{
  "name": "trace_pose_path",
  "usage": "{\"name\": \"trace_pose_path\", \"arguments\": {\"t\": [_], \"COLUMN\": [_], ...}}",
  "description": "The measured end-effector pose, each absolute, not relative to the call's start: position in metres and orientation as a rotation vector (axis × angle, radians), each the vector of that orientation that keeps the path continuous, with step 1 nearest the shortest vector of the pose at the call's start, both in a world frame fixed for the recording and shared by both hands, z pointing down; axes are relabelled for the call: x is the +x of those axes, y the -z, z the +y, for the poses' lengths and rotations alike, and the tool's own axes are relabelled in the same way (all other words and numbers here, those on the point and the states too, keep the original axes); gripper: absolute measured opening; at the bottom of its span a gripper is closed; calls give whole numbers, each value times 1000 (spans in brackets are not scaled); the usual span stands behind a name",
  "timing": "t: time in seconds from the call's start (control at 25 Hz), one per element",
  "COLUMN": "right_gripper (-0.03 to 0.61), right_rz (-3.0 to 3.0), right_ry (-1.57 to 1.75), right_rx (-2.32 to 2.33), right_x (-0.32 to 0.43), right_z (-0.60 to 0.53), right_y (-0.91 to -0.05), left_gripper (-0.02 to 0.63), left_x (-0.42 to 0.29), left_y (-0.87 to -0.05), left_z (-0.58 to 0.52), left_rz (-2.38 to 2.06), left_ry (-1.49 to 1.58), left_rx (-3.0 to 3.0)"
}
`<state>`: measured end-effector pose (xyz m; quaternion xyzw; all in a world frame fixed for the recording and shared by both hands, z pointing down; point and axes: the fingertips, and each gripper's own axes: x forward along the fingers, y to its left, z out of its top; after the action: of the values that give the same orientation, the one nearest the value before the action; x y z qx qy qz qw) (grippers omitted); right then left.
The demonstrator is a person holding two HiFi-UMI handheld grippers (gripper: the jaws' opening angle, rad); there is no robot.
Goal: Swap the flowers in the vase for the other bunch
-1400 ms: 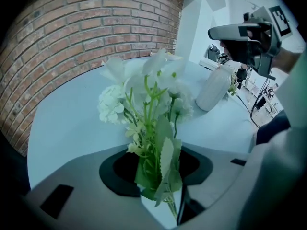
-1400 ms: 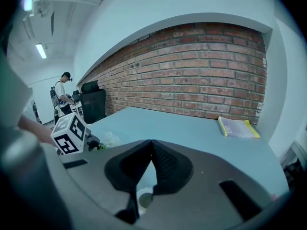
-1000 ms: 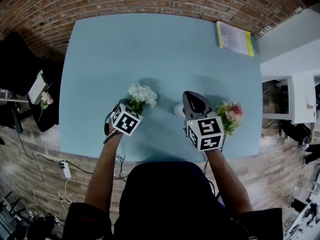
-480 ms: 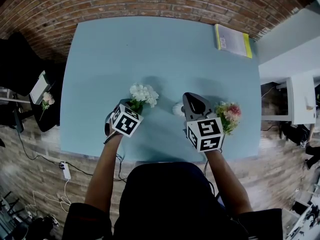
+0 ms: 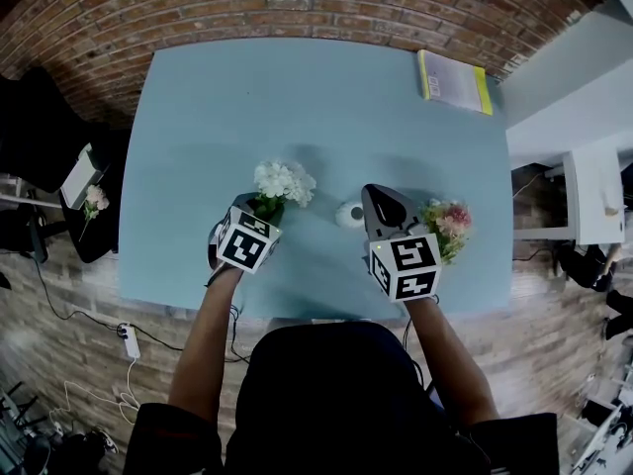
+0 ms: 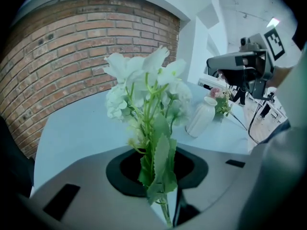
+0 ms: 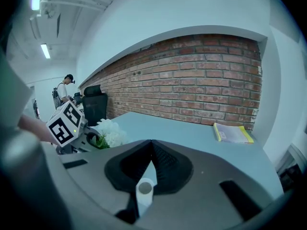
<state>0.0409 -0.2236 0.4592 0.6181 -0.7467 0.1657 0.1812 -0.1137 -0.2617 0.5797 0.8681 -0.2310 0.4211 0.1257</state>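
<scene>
Green stalks of the white flowers are clenched in the left claw. Its jaws press on the stalks low down, and the leaves and pale blooms rise beyond the tips. The bunch is held above the pale blue bench, towards its near left. The right claw is clenched tip to tip with nothing caught in it. Through the gap behind its tips, the round mouth of the small white vase shows below. The left gripper view shows that claw hanging above the vase and apart from it. The vase stands upright on the bench between the two claws, right of the white flowers and just left of the right claw in the head view. The pink bunch lies on the bench to the right of the right claw, close to the near edge. A yellow-edged book lies flat at the far right corner, well apart from everything else. A brick wall runs beyond the far edge of the bench. Off to the far left are a black chair and a person standing.
</scene>
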Motion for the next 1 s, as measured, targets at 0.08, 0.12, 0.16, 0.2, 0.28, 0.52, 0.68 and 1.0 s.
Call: {"name": "trace_pose_path", "arguments": {"t": [0.08, 0.12, 0.16, 0.2, 0.28, 0.52, 0.68, 1.0], "right_gripper": [12, 12, 12, 12, 12, 12, 12, 12], "right_rz": [-2110, -2111, -2111, -2111, -2111, -2110, -2110, -2111], "right_ry": [-464, -463, -461, -459, -457, -452, -456, -449], "right_rx": [1751, 1753, 1756, 1759, 1764, 1778, 1784, 1799], "right_x": [43, 44, 45, 46, 48, 58, 65, 77], "right_z": [-221, -220, -219, -217, -214, -205, -200, -189], "right_y": [-457, -456, -455, -454, -452, -448, -448, -444], "left_gripper": [107, 107, 107, 107, 107, 107, 107, 107], "left_x": [-108, -106, -103, -102, -98, -82, -66, -33], "left_y": [-569, -563, -558, -553, -543, -515, -490, -419], "left_z": [-262, -262, -262, -262, -263, -261, -258, -254], "left_rz": [-682, -688, -696, -704, -723, -759, -771, -783], "left_ry": [-1173, -1144, -1112, -1080, -1021, -891, -790, -439], "left_rx": [2550, 2557, 2561, 2563, 2571, 2632, 2690, 2793]}}
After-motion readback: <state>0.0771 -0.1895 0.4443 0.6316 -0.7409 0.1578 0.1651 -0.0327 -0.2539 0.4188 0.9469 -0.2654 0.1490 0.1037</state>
